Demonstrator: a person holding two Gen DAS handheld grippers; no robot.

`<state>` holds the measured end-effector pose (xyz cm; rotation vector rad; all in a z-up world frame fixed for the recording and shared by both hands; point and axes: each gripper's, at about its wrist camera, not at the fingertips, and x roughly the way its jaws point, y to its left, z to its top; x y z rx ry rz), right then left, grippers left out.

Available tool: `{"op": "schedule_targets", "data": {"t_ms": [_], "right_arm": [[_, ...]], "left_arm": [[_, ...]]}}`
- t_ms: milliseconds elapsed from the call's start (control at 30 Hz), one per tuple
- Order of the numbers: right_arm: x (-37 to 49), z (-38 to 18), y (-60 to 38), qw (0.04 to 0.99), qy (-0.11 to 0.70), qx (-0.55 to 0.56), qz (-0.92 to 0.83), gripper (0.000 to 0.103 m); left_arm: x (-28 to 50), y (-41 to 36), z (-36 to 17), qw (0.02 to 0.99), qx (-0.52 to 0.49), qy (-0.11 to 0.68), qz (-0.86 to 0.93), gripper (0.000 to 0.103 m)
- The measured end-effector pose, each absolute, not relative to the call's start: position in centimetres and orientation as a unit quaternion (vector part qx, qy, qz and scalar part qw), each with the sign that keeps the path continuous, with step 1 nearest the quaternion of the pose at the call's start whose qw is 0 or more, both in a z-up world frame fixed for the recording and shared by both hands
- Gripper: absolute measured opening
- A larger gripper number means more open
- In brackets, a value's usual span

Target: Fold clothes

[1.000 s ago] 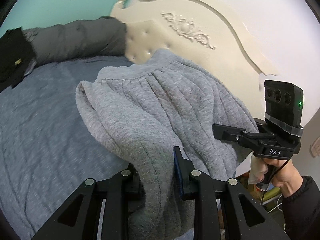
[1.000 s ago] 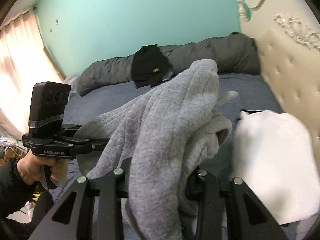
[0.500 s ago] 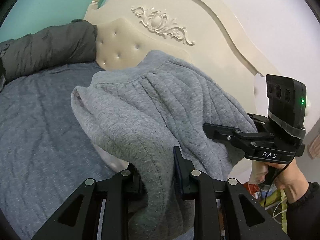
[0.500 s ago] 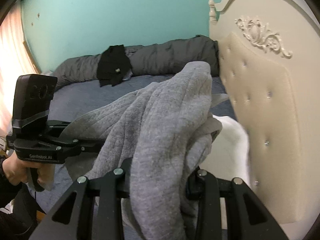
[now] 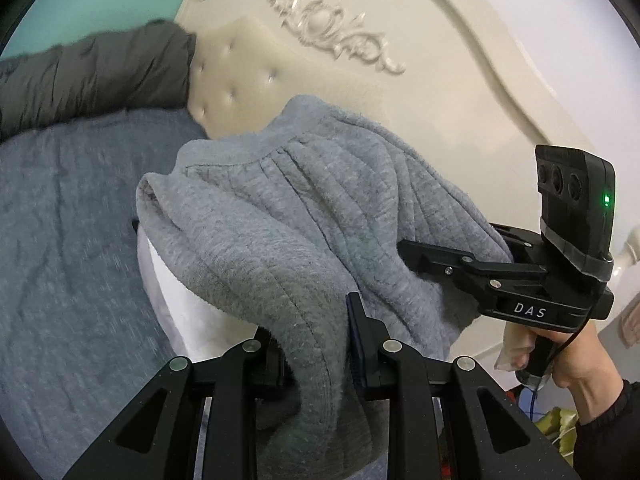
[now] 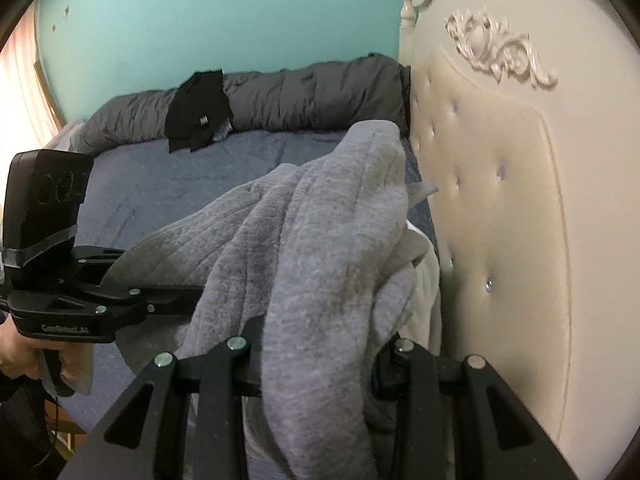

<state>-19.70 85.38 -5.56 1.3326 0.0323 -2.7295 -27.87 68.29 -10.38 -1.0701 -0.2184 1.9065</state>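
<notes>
Left wrist: sweater (image 5: pixel 280 232) in claw (image 5: pixel 316 344)

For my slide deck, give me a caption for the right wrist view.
Both grippers, right gripper and left gripper, clamp a grey sweatshirt beside the cream headboard.

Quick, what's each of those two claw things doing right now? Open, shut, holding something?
Left gripper: shut on the grey sweater.
Right gripper: shut on the same grey sweater, held up above the bed.
</notes>
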Motion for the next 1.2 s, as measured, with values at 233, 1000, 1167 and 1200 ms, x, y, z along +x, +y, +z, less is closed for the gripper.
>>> {"op": "schedule_targets", "data": {"t_ms": [233, 1000, 1167, 1200], "right_arm": [[-19.1, -11.5, 88.0, 0.040, -0.028, 0.461, -0.886, 0.046], [-16.1, -4.1, 86.0, -0.050, -0.002, 0.384, -0.922, 0.022], [-17.1, -6.8, 86.3, -0.063, -0.003, 0.408, -0.911, 0.018], [-17.3, -7.3, 86.4, -0.067, -0.004, 0.413, -0.908, 0.017]], "left_arm": [[-27.3, 68.7, -15.5, 0.442, -0.465, -0.079, 0.763, 0.027], [-25.8, 65.0, -8.8, 0.447, -0.407, -0.013, 0.796, 0.035], [-25.5, 66.5, -10.0, 0.458, -0.419, 0.000, 0.784, 0.035], [-25.5, 66.7, -10.5, 0.457, -0.423, 0.003, 0.783, 0.035]]}}
